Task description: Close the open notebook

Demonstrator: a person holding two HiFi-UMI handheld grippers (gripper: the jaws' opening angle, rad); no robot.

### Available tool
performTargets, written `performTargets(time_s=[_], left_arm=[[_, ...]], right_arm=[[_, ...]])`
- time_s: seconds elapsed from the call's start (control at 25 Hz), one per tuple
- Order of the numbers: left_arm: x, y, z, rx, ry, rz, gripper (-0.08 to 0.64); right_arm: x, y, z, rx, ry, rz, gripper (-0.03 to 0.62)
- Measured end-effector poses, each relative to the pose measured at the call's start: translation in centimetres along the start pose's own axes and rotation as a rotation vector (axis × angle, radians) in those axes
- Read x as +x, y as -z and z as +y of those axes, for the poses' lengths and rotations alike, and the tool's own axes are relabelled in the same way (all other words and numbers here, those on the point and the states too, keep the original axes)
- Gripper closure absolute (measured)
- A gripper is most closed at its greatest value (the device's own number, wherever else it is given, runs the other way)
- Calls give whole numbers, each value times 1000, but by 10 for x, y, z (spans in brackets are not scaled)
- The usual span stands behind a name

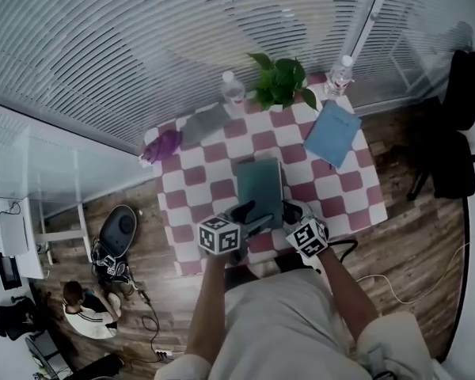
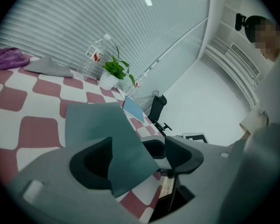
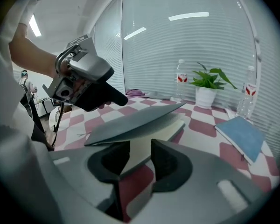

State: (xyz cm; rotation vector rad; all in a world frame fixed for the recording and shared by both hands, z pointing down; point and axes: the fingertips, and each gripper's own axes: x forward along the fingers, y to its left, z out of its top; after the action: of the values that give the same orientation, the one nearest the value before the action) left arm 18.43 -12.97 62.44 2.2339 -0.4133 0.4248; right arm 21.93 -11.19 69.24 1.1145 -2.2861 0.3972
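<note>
The teal notebook (image 1: 260,182) lies mid-table on the red-and-white checked cloth (image 1: 340,204). In the right gripper view its cover (image 3: 135,120) hangs slanted, a little above the cream pages (image 3: 165,127). My left gripper (image 1: 244,214) is at the near left edge, jaws wide apart. In the left gripper view the cover (image 2: 95,125) passes between them, close against the left finger (image 2: 91,164), around my left gripper (image 2: 137,157). My right gripper (image 3: 141,160) straddles the near edge of the pages with a gap showing. It sits at the notebook's near right corner (image 1: 291,210).
A blue notebook (image 1: 331,133) lies at the table's right. At the far edge stand a potted plant (image 1: 281,81) and two water bottles (image 1: 233,89) (image 1: 340,74). A grey cloth (image 1: 206,123) and a purple cloth (image 1: 162,145) lie far left. A black chair (image 1: 455,133) stands right of the table.
</note>
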Motion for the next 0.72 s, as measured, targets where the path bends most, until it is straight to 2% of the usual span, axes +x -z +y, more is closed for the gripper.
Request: performTargets(time_s=[0.2,0.32,0.4,0.56,0.72], left_arm=[[12,18,22,-54,-70,23,207],[20,33,37,-102,-97,37,207],[21,39,42,-107,-112,35,207],[4,41,34,-49,-125,16,207],[-39,45,10,78,-131,-1,207]], right_arm=[[-18,21,-23,32,15,36,451],[-30,32,-38,52,69,52,451],[-40,38,-45,77,125,68,451],[-66,33,-37,160,224,41,451],[-86,26,-6,268,306,-30,451]])
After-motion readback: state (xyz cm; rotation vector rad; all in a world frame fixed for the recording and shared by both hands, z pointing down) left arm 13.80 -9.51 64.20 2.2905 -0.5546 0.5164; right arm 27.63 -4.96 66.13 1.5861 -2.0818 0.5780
